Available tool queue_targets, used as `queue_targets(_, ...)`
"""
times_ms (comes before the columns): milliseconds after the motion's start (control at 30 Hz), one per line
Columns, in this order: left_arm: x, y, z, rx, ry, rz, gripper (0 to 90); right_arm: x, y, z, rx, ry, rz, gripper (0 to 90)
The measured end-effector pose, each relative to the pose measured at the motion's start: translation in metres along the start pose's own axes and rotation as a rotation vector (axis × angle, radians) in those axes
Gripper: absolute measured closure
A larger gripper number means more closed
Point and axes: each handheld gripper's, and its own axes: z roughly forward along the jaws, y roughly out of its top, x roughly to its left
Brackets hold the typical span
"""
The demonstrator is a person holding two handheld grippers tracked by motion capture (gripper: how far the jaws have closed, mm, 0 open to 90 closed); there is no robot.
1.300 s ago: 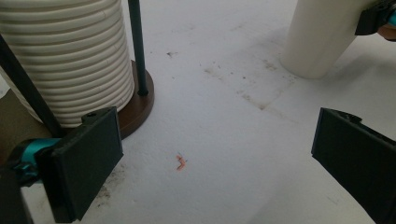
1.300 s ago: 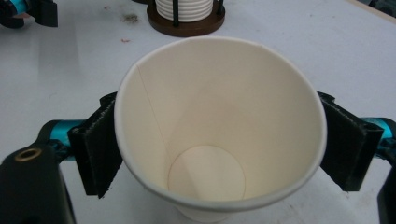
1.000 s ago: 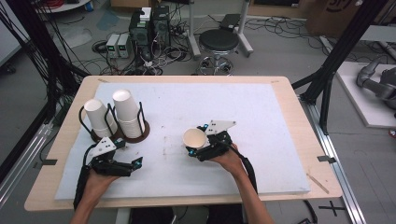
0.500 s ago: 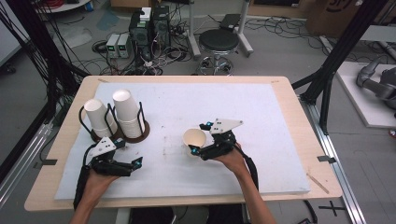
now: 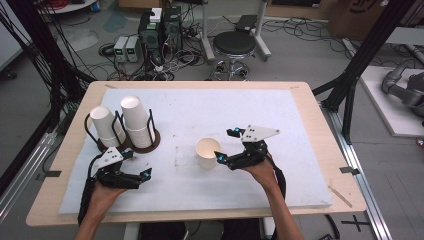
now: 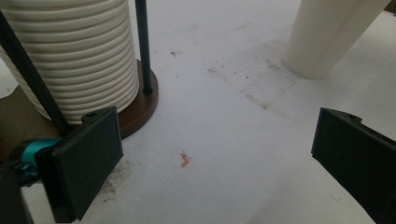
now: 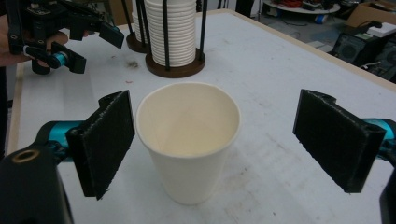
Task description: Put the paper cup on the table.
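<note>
A white paper cup (image 5: 207, 152) stands upright and empty on the white mat (image 5: 210, 115), near the middle. My right gripper (image 5: 223, 159) is just right of it, open. In the right gripper view the cup (image 7: 189, 140) sits between the wide-spread jaws of the gripper (image 7: 224, 142); the left pad (image 7: 109, 140) is almost at its wall, while the right pad is well apart. My left gripper (image 5: 142, 175) is open near the front left and holds nothing. Its own view (image 6: 219, 158) looks at bare mat, with the cup (image 6: 327, 37) farther off.
A brown wire cup holder (image 5: 150, 142) at the left carries two tall stacks of white cups (image 5: 136, 120), the left stack (image 5: 105, 125) leaning. One stack (image 6: 70, 60) is close to the left gripper's left jaw. A small red scrap (image 6: 185, 159) lies on the mat.
The right gripper's jaws have spread apart around the cup, which now stands free on the mat. The left gripper has hardly moved.
</note>
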Motion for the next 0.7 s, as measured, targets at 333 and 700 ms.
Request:
queue_targets(333, 0.000, -0.001, -0.001, -0.005, 0.012, 0.004, 1.7, -0.006, -0.014, -0.023, -0.005, -0.052, 0.034, 13.1)
queue_targets(700, 0.000, -0.002, 0.000, -0.013, 0.022, -0.005, 1.7, -0.015, -0.040, -0.048, 0.004, -0.119, 0.111, 13.2)
